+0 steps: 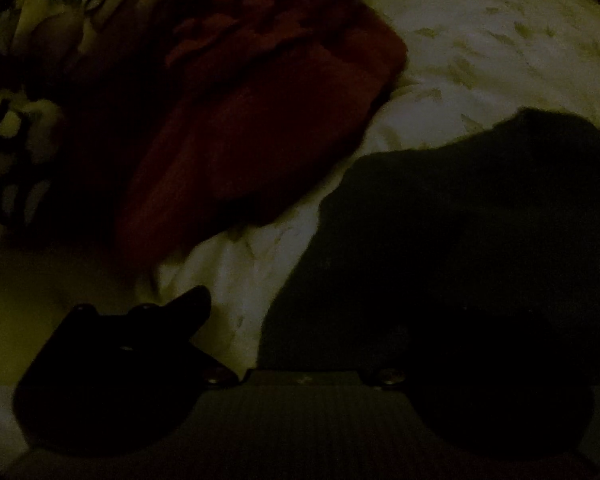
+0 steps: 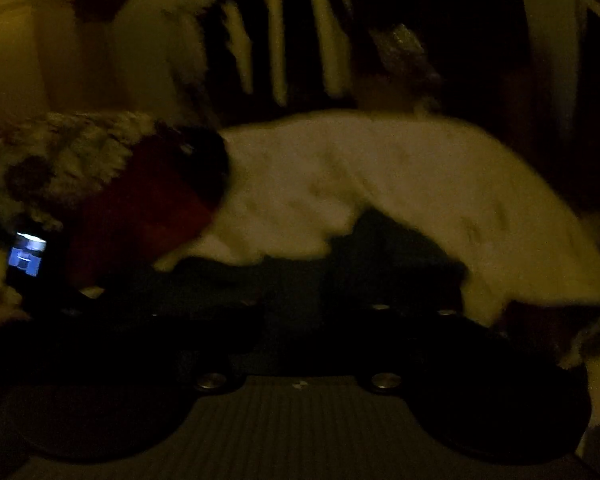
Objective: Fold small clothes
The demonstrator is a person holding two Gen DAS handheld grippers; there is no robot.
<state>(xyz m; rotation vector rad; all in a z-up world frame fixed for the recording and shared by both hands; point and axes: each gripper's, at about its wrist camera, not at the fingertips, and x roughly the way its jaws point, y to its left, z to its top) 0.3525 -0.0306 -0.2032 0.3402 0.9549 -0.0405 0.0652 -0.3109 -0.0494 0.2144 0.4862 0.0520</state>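
Dim bed scene: the left claw [image 1: 300, 312] gapes wide above a dark garment [image 1: 460, 240] beside a red garment [image 1: 260, 120] on a white sheet [image 1: 480, 60]; the right claw's [image 2: 300, 312] spread is too dark to tell.

Dark garment [image 1: 460, 220] beside red garment [image 1: 260, 120] on white sheet [image 1: 480, 48].

Darkness is swallowing the left gripper's [image 1: 340, 312] right finger against the dark garment [image 1: 460, 240] ahead of the jaws. Motion blur is smearing the right wrist view; the right gripper [image 2: 300, 320] is melting into shadow.
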